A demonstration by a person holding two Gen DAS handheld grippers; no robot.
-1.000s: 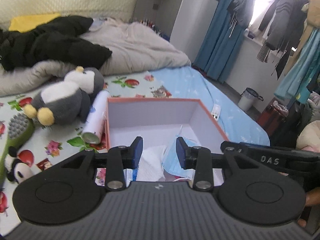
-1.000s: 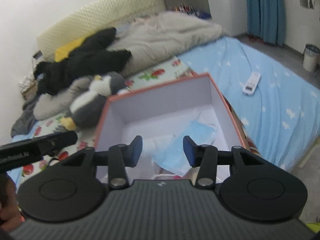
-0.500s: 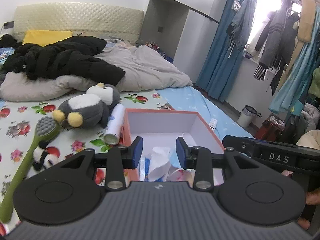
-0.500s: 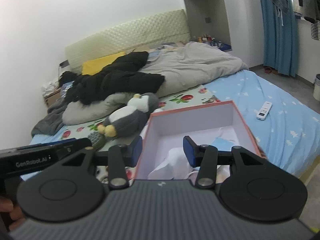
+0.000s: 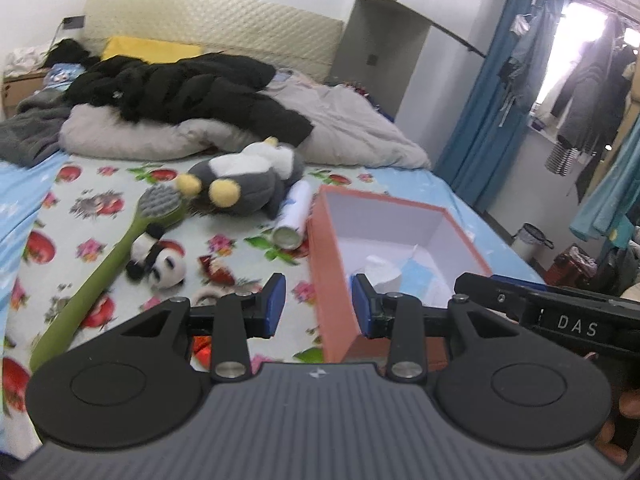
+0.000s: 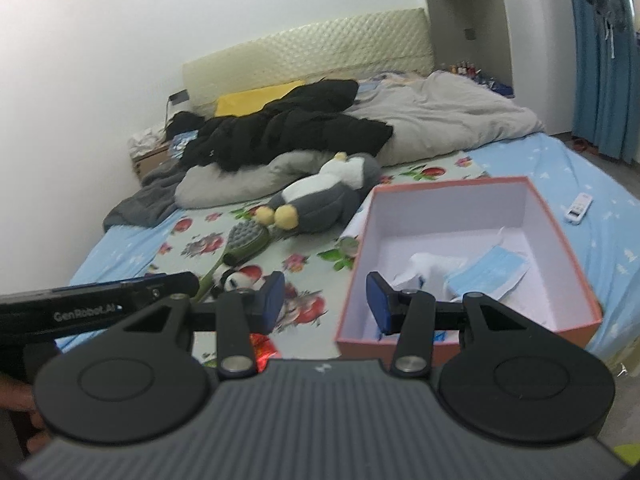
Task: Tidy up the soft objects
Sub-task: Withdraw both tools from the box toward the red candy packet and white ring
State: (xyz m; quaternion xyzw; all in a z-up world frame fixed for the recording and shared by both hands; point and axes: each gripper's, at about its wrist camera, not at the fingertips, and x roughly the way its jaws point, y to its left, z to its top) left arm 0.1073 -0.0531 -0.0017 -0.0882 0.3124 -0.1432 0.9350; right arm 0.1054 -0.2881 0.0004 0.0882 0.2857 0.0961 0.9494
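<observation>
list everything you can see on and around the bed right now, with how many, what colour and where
box: 1, salmon outside, white inside, open on the bed
face mask: 1, light blue, inside the box
tissue: 1, white, crumpled in the box
plush penguin: 1, grey and white, yellow feet, left of the box
plush panda: 1, black and white, beside the brush handle
brush: 1, green, grey head, left of the penguin
spray can: 1, white, lying between penguin and box
jacket: 1, black, on the grey duvet
remote: 1, white, on the blue sheet
left gripper: jaws apart, empty
right gripper: jaws apart, empty
</observation>
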